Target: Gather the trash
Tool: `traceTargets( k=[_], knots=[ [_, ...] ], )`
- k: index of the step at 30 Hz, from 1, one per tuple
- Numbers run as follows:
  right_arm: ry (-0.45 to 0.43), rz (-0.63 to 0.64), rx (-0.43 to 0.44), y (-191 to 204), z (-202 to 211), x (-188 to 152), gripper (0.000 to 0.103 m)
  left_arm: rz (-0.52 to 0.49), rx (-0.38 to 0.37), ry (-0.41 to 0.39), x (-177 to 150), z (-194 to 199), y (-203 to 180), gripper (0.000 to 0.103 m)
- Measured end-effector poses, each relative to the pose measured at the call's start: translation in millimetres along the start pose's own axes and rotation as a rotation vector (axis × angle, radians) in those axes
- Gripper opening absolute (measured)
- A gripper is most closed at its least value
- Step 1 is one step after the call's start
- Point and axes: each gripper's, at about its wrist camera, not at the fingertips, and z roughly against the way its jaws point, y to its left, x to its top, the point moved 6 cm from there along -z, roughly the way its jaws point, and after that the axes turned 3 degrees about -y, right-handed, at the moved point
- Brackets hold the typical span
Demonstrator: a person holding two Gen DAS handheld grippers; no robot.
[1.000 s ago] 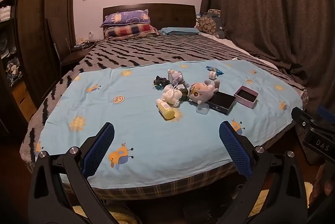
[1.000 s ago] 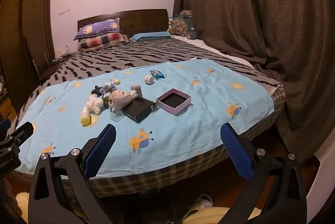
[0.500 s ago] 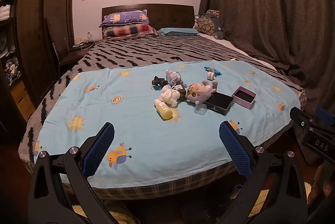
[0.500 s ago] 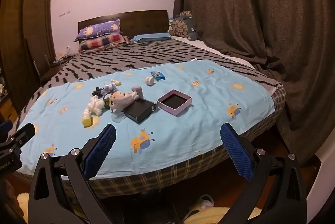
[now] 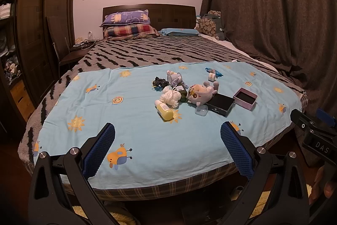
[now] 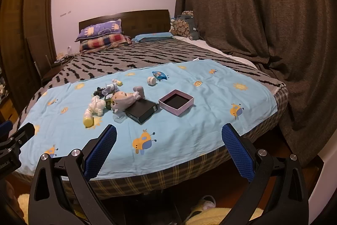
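A: Where's the trash?
B: At twelve o'clock on the light blue cartoon-print sheet [image 5: 137,119]: yellow plastic bottle [image 5: 164,112], clear plastic case [image 5: 201,109], blue crinkled wrapper [image 5: 213,71].
A: The grippers?
B: Left gripper [image 5: 167,148] and right gripper [image 6: 168,146] both spread, empty.

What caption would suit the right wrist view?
Open right gripper facing a blue sheet strewn with a plush toy, boxes and small clutter.

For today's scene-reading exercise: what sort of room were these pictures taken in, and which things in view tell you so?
Most likely a home bedroom. A large bed with a wooden headboard and stacked pillows fills the room, heavy curtains hang along one side, and a dark wardrobe stands on the other.
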Motion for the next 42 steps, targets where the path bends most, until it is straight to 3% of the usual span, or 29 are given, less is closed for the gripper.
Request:
traceTargets(
  k=[21, 23, 31, 33, 42],
  knots=[
    [-0.001, -0.003, 0.001, 0, 1, 0, 0.1, 0.001, 0.0, -0.003, 6, 0, -12, 0.095],
    [0.0, -0.005, 0.001, 0, 0, -1, 0.1, 0.005, -0.006, -0.005, 3, 0, 2, 0.095],
    [0.0, -0.005, 0.002, 0, 0, -1, 0.1, -0.003, -0.005, -0.004, 5, 0, -15, 0.095],
    [-0.001, -0.006, 0.002, 0, 0, -1, 0.1, 0.007, -0.005, -0.006, 3, -2, 2, 0.095],
    [0.0, -0.004, 0.004, 1, -1, -2, 0.1, 0.007, -0.006, -0.004, 3, -1, 0, 0.095]
  ],
)
